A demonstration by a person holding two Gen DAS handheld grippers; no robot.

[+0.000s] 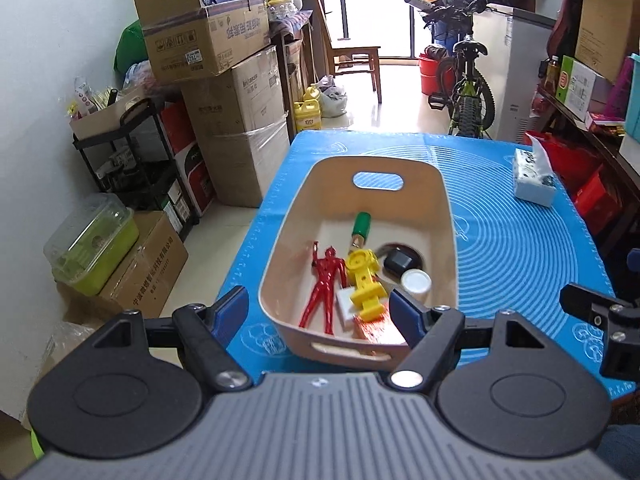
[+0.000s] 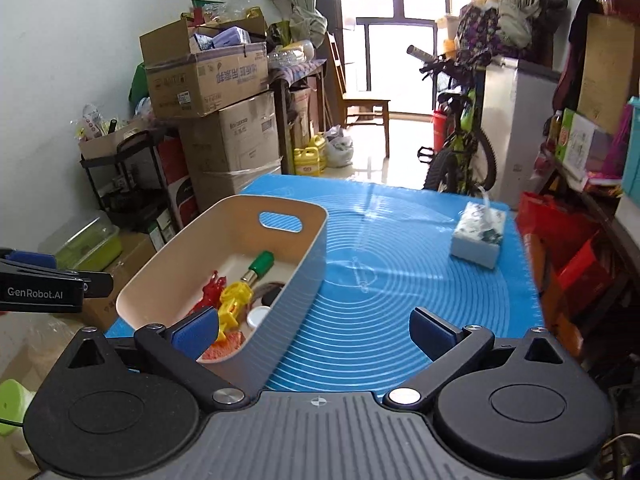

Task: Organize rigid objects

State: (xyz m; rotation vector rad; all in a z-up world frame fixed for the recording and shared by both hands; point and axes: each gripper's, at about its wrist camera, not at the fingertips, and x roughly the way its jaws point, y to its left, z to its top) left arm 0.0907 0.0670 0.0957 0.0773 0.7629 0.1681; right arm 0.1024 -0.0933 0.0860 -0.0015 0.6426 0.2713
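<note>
A beige bin [image 1: 444,216] [image 2: 304,256] with handle slots stands on the blue mat. Inside lie a red action figure [image 1: 326,292] [image 2: 212,290], a yellow toy piece [image 1: 366,284] [image 2: 232,304], a green-capped tube [image 1: 362,226] [image 2: 260,264], a black object [image 1: 398,262], a white round lid [image 1: 416,282] [image 2: 258,316] and an orange item [image 1: 376,326] [image 2: 228,346]. My left gripper [image 1: 318,312] is open and empty, just above the bin's near end. My right gripper [image 2: 312,334] is open and empty, over the mat beside the bin's right wall.
A tissue box [image 1: 534,180] [image 2: 478,236] sits on the blue mat [image 1: 520,260] [image 2: 400,280] at the far right. Stacked cardboard boxes [image 1: 224,80] and a black rack [image 1: 132,168] stand left of the table. A bicycle [image 1: 466,92] stands beyond the far edge.
</note>
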